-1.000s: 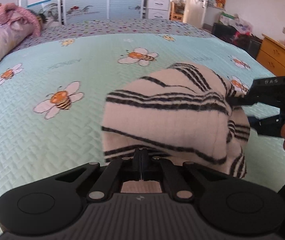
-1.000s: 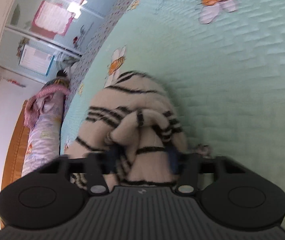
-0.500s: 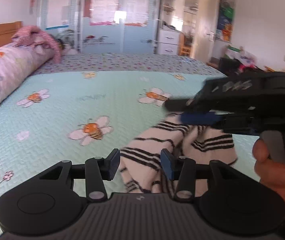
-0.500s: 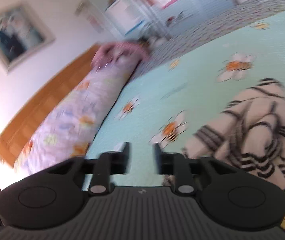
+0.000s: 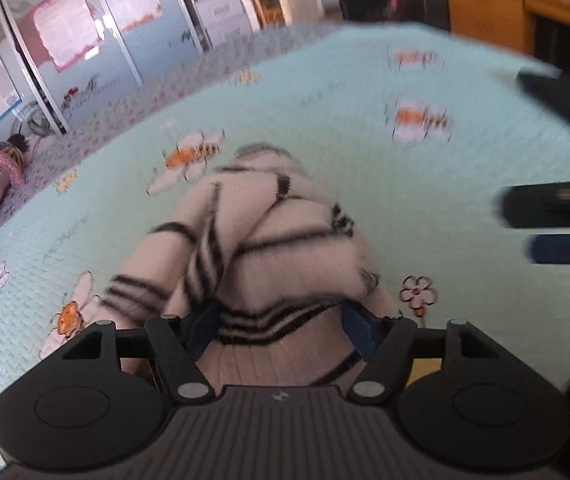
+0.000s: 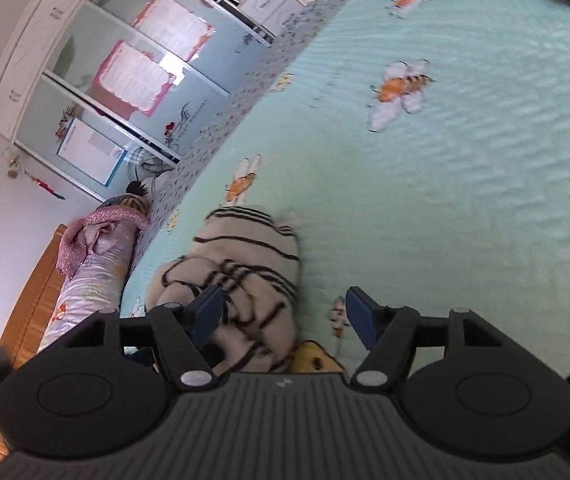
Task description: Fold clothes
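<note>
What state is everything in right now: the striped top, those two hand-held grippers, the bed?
Striped top: bunched in a heap on the bed, not flat.
Left hand-held gripper: jaws opening, the top's hem between them, not pinched.
Right hand-held gripper: jaws opening, the top beside its left finger.
Bedspread: spread out.

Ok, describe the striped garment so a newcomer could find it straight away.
Start at the bed, covered by a mint-green quilt printed with bees. The garment lies bunched in a heap on the quilt's near part, just ahead of the left hand-held gripper. It is the only cream knit with thin black stripes; the bedding by the headboard is pink and lilac.
</note>
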Tool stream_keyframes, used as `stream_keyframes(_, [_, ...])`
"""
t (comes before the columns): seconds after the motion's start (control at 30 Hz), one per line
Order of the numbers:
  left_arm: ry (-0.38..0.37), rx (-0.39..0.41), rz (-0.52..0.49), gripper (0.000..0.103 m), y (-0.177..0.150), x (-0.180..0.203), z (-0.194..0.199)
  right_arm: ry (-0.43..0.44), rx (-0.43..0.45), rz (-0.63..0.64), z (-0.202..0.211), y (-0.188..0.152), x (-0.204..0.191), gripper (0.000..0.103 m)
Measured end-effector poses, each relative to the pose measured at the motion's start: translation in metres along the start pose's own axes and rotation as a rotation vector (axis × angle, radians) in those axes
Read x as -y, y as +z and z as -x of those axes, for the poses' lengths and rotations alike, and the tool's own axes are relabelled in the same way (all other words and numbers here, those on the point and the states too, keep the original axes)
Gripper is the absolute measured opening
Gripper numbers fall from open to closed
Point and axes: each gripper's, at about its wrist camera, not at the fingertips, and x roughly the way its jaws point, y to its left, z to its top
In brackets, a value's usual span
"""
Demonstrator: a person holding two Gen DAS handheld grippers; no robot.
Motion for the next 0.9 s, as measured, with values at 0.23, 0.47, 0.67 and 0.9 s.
stream_keyframes(0.23, [-0.089, 0.039, 0.232, 0.019, 0.007, -0.041, -0.008, 0.008, -0.024, -0.026, 0.010, 0.003, 0.014, 0.069])
stream_keyframes(0.47, [-0.007, 0.239, 0.358, 0.007, 0.000, -0.108, 0.076, 0.051, -0.051, 0.000, 0.007, 0.001, 0.001, 0.069])
stream_keyframes(0.67, [0.008, 0.176, 0.364, 0.008, -0.034, -0.120, 0.091, 0.038, -0.095, 0.162, -0.034, -0.015, -0.045, 0.074])
stream_keyframes(0.9, [-0.022, 0.180, 0.337, 0.008, -0.038, -0.105, 0.087, -0.053, -0.177, 0.255, -0.108, -0.028, -0.077, 0.074])
